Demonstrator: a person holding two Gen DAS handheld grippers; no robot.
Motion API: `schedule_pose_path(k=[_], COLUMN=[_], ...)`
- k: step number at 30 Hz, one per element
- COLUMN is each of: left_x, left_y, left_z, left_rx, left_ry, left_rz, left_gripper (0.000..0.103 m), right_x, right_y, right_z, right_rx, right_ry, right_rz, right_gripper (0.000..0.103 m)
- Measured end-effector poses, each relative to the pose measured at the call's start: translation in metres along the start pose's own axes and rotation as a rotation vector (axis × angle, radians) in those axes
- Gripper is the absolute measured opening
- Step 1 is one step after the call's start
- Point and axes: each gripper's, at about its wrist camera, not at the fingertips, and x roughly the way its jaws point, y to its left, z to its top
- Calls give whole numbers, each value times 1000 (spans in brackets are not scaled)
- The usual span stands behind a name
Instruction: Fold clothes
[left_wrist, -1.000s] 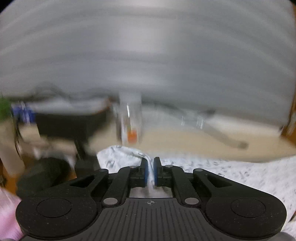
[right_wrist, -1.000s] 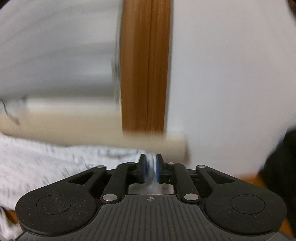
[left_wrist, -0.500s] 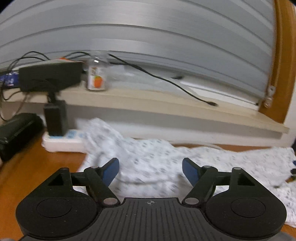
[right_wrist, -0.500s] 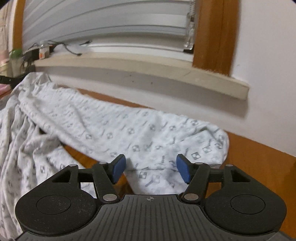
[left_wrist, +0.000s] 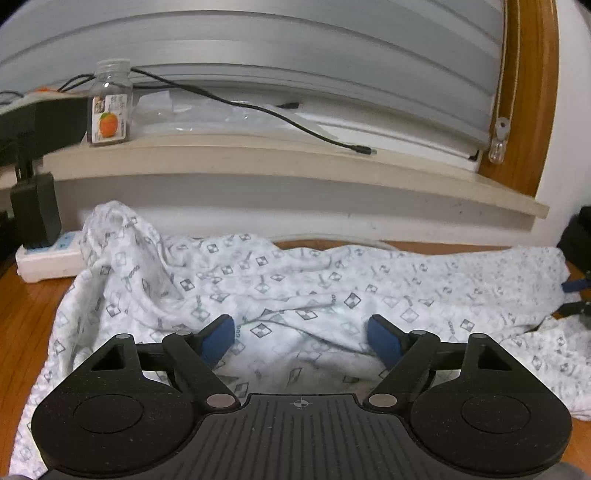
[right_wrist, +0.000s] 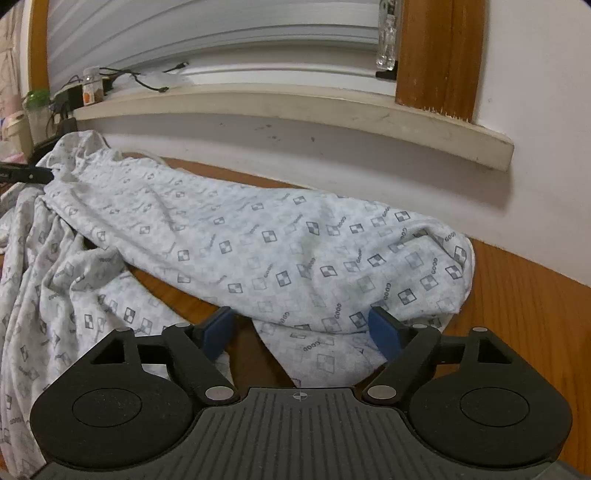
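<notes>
1. Looking through the left wrist view, you have the left gripper (left_wrist: 301, 334) with its jaws spread wide; they have just been opening, and nothing is pinched between the blue pads (left_wrist: 218, 334), though the printed garment (left_wrist: 280, 280) lies under and ahead of them.
2. In that view the garment stretches along the back edge of the wooden table (left_wrist: 26, 306), below the windowsill (left_wrist: 258, 162), its left end bunched up against a white power strip (left_wrist: 44, 258).
3. It reads as thin, light, floppy cloth: expect it to sag, drag and crease, so take it at a hem or corner, not mid-panel.
4. A glass jar (left_wrist: 110, 105) and a loose black cable (left_wrist: 258, 109) sit on the sill, well apart from the cloth.
5. Turning to the right wrist view, your right gripper (right_wrist: 303, 332) also stands apart, its jaws having just been opening, with no cloth clamped.
6. Here the garment (right_wrist: 258, 236) shows white with small grey checked squares and tiny lettering.
7. One long rounded fold runs toward the table's back right, its end lying just ahead of your pads; a second loose part trails at the left.
8. That near rounded end looks the likeliest place to grip.
</notes>
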Motion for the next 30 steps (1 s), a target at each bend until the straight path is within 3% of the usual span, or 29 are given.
schedule_pose_path(k=[3,15,21,23,25,30], left_x=[-2,-25,-55,-73,-87,-101], left_y=[4,34,23,19,5,-43], left_z=[-2,-18,-19,-20,-22,-38], left_rx=[-10,-32,57,45,69,145], left_ry=[13,94,44,20,20,39], left_rz=[1,-39,11,-32,-45,-99], left_gripper=[95,95,94,89,71,58], right_x=[1,-7,-28,-41,-53,-69], right_y=[-2,-1,5,18,31,62], right_z=[0,-5,-8,-10,-12,-25], right_rx=[7,-3,-17,-47,-59,-72], right_ry=[5,-18,-83,-98,-95,-52], right_rz=[10,-21,-60,-65,-41,59], right_gripper=[82,86,83,80,78,70])
